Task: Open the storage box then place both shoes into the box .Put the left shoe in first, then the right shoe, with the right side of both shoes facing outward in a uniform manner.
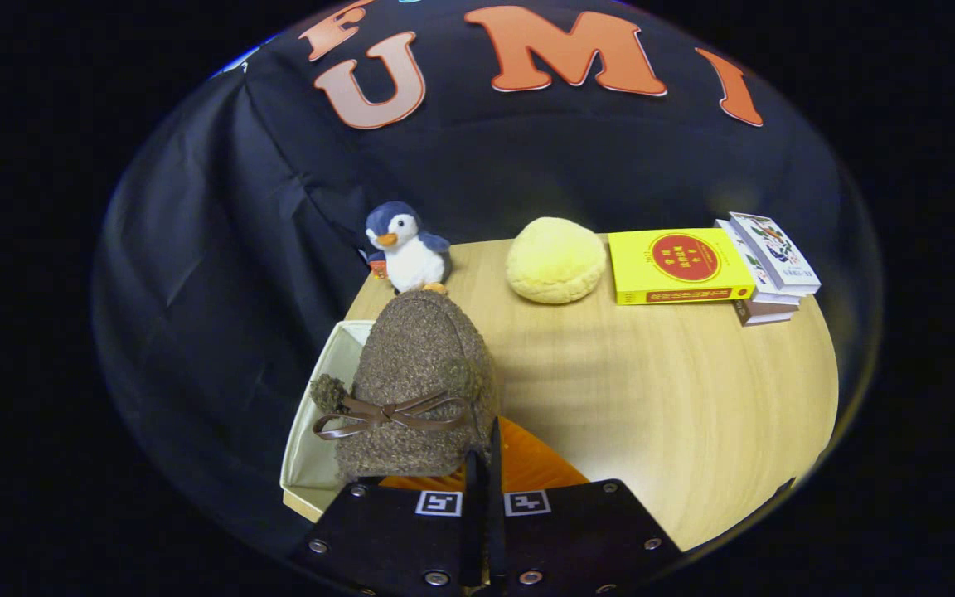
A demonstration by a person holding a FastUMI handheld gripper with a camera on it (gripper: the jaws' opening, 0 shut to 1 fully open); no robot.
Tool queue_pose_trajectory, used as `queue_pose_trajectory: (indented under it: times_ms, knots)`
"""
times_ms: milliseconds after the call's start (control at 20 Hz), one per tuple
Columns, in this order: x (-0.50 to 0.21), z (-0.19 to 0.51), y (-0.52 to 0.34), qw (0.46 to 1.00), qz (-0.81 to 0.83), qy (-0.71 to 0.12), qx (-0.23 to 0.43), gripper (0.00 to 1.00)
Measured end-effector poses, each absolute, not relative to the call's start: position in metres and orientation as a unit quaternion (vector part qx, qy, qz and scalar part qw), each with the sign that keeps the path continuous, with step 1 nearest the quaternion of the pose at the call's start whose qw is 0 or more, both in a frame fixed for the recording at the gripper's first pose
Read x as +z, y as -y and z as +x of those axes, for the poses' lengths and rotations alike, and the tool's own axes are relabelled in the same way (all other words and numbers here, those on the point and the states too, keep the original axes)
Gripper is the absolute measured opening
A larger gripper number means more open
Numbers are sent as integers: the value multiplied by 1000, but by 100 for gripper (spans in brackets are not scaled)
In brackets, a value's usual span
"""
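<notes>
Item: brown fuzzy shoe (418, 385) with leather bow, over the open storage box (312, 439) at the bench's (652, 398) left edge. Soft, light, squashy; best taken at the heel rim. Claw (486, 464) nearly closed, apparently pinching that rim; contact obscured.

A staged recording booth: a pale wooden tabletop (652, 390) backed by draped black cloth (220, 249), dressed with a plush blue-and-white penguin (407, 249), a fluffy yellow cushion (555, 259) and stacked books (763, 269).
</notes>
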State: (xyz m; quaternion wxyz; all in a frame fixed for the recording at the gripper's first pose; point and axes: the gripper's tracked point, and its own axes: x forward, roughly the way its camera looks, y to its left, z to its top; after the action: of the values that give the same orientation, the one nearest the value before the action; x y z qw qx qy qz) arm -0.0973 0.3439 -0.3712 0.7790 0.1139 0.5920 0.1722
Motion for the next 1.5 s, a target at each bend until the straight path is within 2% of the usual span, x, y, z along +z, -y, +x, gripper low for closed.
queue_pose_trajectory:
  times_ms: [450, 650, 700, 900, 1100, 1500]
  knots:
    - [-402, -108, -394, 755, 83, -627, 170, 7]
    - [-405, -128, -400, 725, 94, -661, 169, 19]
    - [-401, -126, -403, 725, 104, -658, 176, 20]
    - [-367, -115, -401, 729, 143, -637, 209, 34]
    - [-323, -95, -386, 757, 157, -585, 243, 43]
    - [-233, -66, -331, 811, 198, -456, 309, 69]
